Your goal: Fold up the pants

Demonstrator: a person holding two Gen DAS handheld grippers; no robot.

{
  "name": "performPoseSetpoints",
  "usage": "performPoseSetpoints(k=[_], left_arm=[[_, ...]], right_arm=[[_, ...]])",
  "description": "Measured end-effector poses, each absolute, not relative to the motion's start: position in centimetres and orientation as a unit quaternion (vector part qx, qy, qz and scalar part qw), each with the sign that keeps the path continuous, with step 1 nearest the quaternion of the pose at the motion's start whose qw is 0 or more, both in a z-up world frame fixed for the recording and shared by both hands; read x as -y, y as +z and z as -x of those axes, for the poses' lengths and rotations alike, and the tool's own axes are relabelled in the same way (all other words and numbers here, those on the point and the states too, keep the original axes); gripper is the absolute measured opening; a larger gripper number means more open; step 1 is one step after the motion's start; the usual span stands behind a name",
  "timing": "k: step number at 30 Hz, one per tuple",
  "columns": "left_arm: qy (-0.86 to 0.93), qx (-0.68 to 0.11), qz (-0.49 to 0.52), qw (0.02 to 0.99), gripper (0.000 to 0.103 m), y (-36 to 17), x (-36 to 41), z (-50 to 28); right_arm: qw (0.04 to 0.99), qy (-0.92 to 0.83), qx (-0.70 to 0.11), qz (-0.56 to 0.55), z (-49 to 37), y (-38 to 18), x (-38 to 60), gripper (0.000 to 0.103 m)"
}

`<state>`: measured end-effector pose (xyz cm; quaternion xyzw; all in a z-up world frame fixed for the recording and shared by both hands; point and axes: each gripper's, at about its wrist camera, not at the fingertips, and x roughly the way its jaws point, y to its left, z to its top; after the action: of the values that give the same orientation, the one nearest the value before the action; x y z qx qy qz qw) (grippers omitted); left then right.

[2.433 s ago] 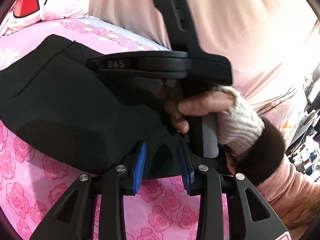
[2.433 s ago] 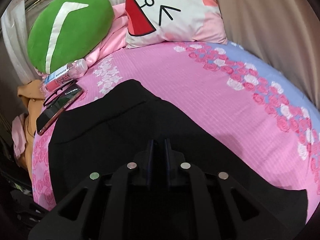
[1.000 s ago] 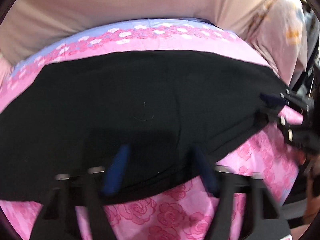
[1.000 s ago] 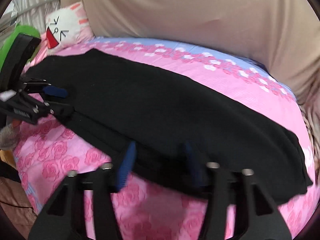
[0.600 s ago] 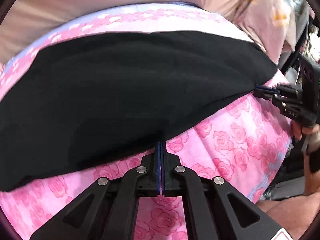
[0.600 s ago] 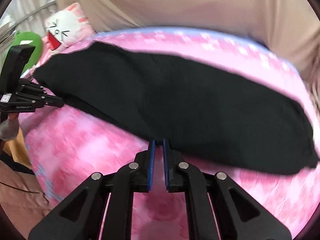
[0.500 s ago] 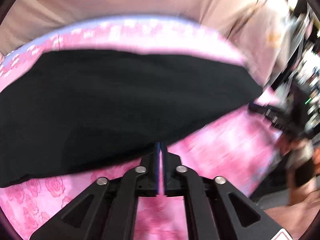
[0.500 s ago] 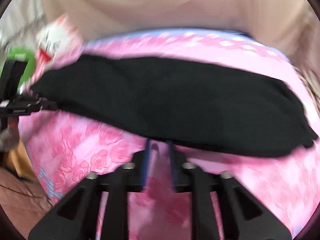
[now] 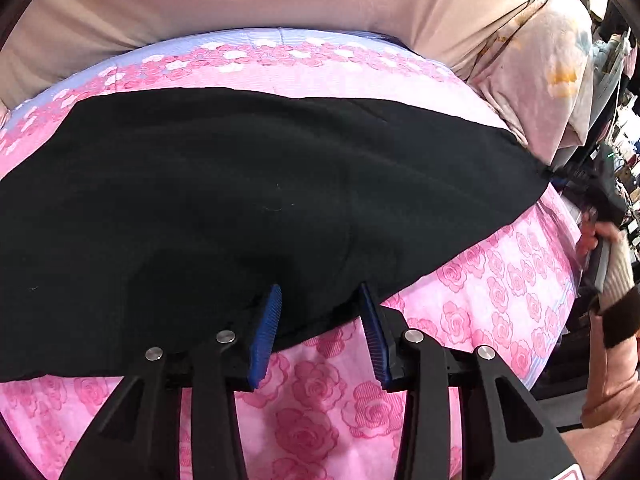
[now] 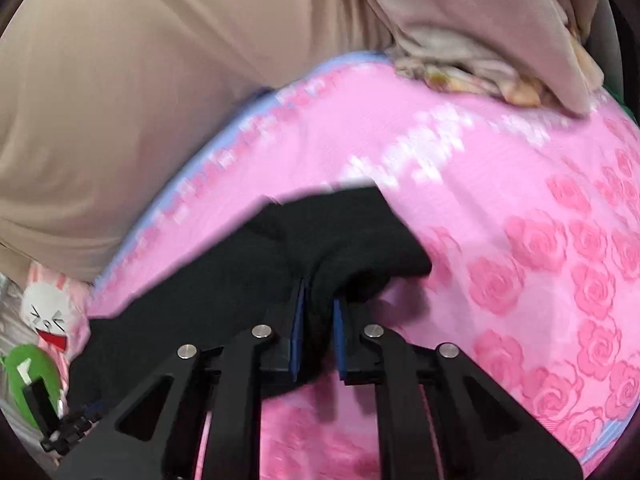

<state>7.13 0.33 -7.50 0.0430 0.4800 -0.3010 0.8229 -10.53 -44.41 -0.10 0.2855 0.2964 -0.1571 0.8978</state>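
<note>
The right hand-held gripper (image 10: 318, 312) pinches a bunched end of the pants (image 9: 256, 200); that thick wad could slip free. The left hand-held gripper (image 9: 320, 320) gapes, holding nothing, so the near edge may drag on the bed (image 9: 500, 280).

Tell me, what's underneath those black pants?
The black pants lie on a pink rose-print bedsheet, which shows all around them. Whatever sits directly beneath the fabric is covered. The right tool pinches one end of them.
</note>
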Motion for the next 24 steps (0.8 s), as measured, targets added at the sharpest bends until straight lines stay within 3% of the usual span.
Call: performPoseSetpoints(k=[2, 5, 7, 8, 10, 11, 13, 15, 16, 18, 19, 21, 24], left_arm=[[-0.302, -0.480, -0.045, 0.822, 0.038, -7.4, -0.4, -7.0], [-0.308, -0.476, -0.036, 0.823, 0.039, -7.4, -0.6, -7.0], [-0.321, -0.475, -0.025, 0.819, 0.047, -7.0, -1.0, -6.9], [-0.335, -0.470, -0.011, 0.816, 0.048, -6.4, -1.2, -6.7], [-0.352, -0.459, 0.005, 0.816, 0.051, -5.4, -1.4, -6.4], [-0.360, -0.446, 0.018, 0.819, 0.056, -4.4, -1.6, -6.4], [-0.358, -0.426, 0.037, 0.830, 0.082, -3.1, -2.2, -6.7], [-0.341, -0.410, 0.053, 0.845, 0.083, -2.3, -2.8, -7.5], [-0.323, -0.415, 0.056, 0.849, 0.083, -2.6, -3.1, -8.3], [-0.297, -0.435, 0.048, 0.848, 0.079, -4.0, -3.2, -9.5], [-0.285, -0.451, 0.037, 0.845, 0.065, -5.1, -3.2, -10.0], [-0.257, -0.491, 0.008, 0.832, 0.041, -8.0, -3.0, -10.6], [-0.271, -0.472, -0.001, 0.839, 0.041, -7.9, -4.1, -9.3]], right_arm=[[0.898, -0.158, -0.280, -0.302, 11.6, 0.1, 45.1, 0.013], [0.870, -0.212, -0.320, -0.310, 12.2, -2.4, 46.5, 0.018], [0.860, -0.179, -0.312, -0.362, 13.0, -2.9, 47.2, 0.024], [0.863, -0.164, -0.295, -0.376, 13.6, -2.6, 47.0, 0.046], [0.865, -0.149, -0.276, -0.391, 14.1, -2.1, 46.7, 0.070], [0.865, -0.143, -0.278, -0.394, 13.8, -2.2, 46.8, 0.070], [0.858, -0.143, -0.292, -0.396, 12.4, -2.8, 47.1, 0.070], [0.851, -0.158, -0.317, -0.388, 11.0, -3.6, 47.2, 0.064], [0.854, -0.169, -0.321, -0.374, 10.4, -3.5, 46.9, 0.051], [0.857, -0.167, -0.322, -0.366, 9.6, -3.3, 46.4, 0.015], [0.860, -0.176, -0.318, -0.359, 9.3, -2.7, 46.1, 0.010], [0.875, -0.181, -0.294, -0.340, 9.1, -0.6, 44.9, 0.009], [0.922, -0.132, -0.242, -0.271, 7.5, 5.9, 39.0, 0.009]])
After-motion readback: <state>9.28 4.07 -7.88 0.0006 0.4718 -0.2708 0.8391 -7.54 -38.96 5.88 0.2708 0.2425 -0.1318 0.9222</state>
